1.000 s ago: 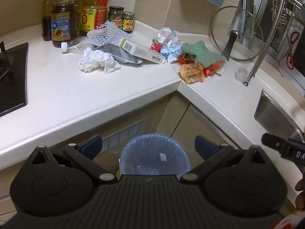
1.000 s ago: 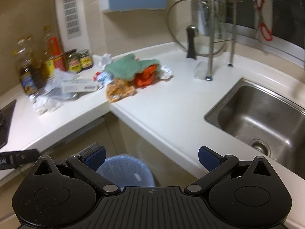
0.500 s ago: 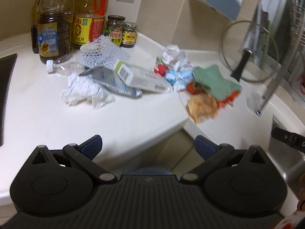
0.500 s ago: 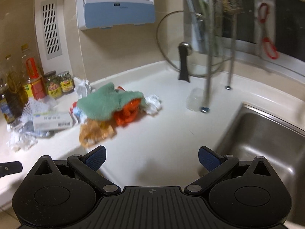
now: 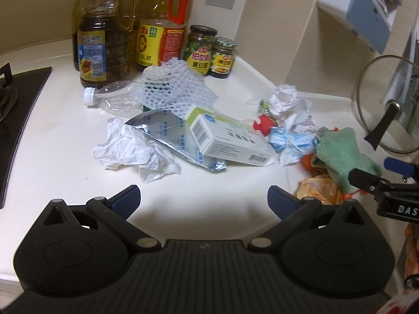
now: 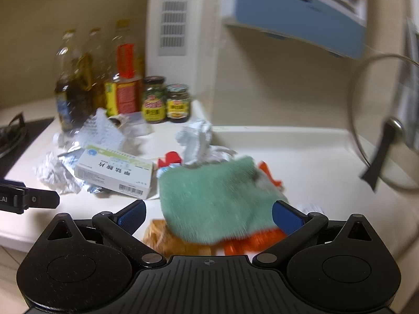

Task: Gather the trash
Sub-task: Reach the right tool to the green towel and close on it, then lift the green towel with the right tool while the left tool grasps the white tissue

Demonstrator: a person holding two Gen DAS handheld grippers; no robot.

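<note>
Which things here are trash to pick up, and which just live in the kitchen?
Trash, probably:
tissue
foil pouch
box
plastic bottle
foam net
mask
orange wrapper

Just lying about:
oil bottles
jars
pot lid
stove
green cloth, unsure

Right wrist view is motion-blurred: green cloth point(image 6: 217, 196) smeared, oil bottles point(image 6: 78, 83) ghosted w/ labels unreadable, and the orange wrapper point(image 6: 172, 238) under the cloth is part-hidden by it and the gripper body. Glass pot lid point(image 6: 379, 130) cut off by right edge in that view; gas stove point(image 5: 15, 120) cut by left edge in left wrist view. Left view: right gripper point(image 5: 400, 183) only partly in frame at right edge, and silver foil pouch point(image 5: 167, 136) is part-covered by the medicine box point(image 5: 230, 141).
</note>
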